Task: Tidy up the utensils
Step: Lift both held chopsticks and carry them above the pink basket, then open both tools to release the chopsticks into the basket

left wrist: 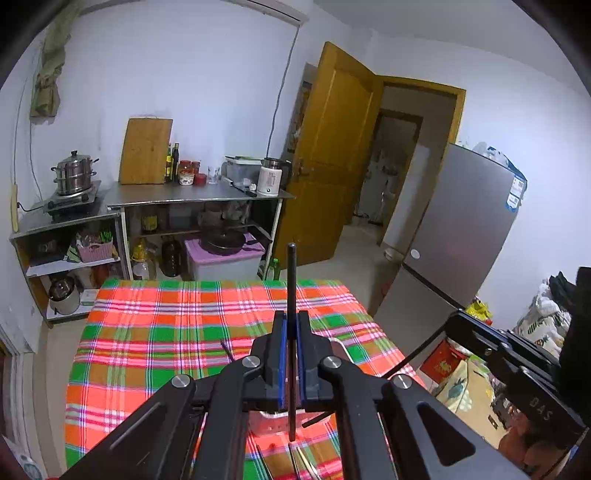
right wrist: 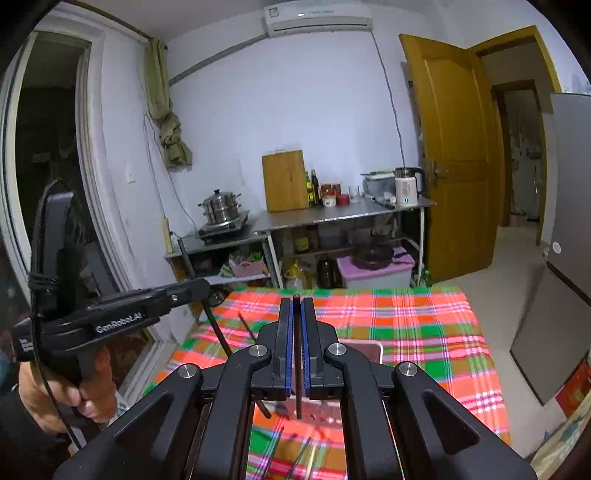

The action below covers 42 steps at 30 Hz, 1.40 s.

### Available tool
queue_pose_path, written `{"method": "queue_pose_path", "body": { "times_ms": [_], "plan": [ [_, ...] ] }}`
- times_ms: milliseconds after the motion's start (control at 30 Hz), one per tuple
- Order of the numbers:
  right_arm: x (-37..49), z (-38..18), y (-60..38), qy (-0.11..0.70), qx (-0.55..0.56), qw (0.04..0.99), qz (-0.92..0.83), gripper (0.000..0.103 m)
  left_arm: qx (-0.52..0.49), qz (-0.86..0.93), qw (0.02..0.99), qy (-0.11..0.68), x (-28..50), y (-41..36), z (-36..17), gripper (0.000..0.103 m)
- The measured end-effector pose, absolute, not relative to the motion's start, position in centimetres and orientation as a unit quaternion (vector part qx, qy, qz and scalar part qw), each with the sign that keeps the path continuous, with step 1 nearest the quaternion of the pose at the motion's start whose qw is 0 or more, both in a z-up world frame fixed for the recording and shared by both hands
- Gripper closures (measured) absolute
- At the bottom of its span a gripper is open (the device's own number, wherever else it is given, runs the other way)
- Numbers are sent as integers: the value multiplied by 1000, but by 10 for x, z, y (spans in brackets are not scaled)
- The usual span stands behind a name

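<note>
Nearest the lens, left gripper [left wrist: 291, 325] clamped on a black chopstick [left wrist: 291, 280], held upright above the plaid tablecloth [left wrist: 184, 321]. Right gripper [right wrist: 296, 314] likewise pinched on a second black chopstick [right wrist: 297, 369], seen almost end-on. Below both, a clear container [right wrist: 369, 349] on the cloth; more chopsticks [right wrist: 303, 454] loose near the front edge. Farther back, steel counter [left wrist: 184, 194], yellow door [left wrist: 332, 147].

A small kitchen room with pale blue-white walls.
A steel counter [right wrist: 343, 216] stands against the far wall, an open wooden door [right wrist: 454, 155] to its right, a silver fridge [left wrist: 458, 229] nearby, an air conditioner [right wrist: 317, 16] above.
</note>
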State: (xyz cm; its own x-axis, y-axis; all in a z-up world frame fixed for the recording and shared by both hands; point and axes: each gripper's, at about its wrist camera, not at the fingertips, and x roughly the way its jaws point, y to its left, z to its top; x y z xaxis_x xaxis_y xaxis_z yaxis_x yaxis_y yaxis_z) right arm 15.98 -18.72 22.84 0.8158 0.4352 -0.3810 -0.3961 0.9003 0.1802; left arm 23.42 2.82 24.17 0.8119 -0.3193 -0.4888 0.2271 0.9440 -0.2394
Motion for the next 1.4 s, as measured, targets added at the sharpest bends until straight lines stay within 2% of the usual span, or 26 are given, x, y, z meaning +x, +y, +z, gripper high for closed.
{"method": "queue_pose_path", "body": {
  "times_ms": [267, 967, 1233, 1400],
  "plan": [
    [183, 234, -187, 202, 49, 956, 209, 99, -88, -134, 953, 258, 265, 30, 241, 99],
    [225, 156, -181, 284, 46, 936, 203, 99, -90, -130, 941, 299, 305, 29, 143, 99],
    [222, 148, -185, 301, 52, 928, 211, 99, -103, -128, 943, 290, 291, 35, 146, 95],
    [211, 157, -191, 288, 54, 933, 211, 92, -105, -125, 949, 270, 271, 40, 161, 90]
  ]
}}
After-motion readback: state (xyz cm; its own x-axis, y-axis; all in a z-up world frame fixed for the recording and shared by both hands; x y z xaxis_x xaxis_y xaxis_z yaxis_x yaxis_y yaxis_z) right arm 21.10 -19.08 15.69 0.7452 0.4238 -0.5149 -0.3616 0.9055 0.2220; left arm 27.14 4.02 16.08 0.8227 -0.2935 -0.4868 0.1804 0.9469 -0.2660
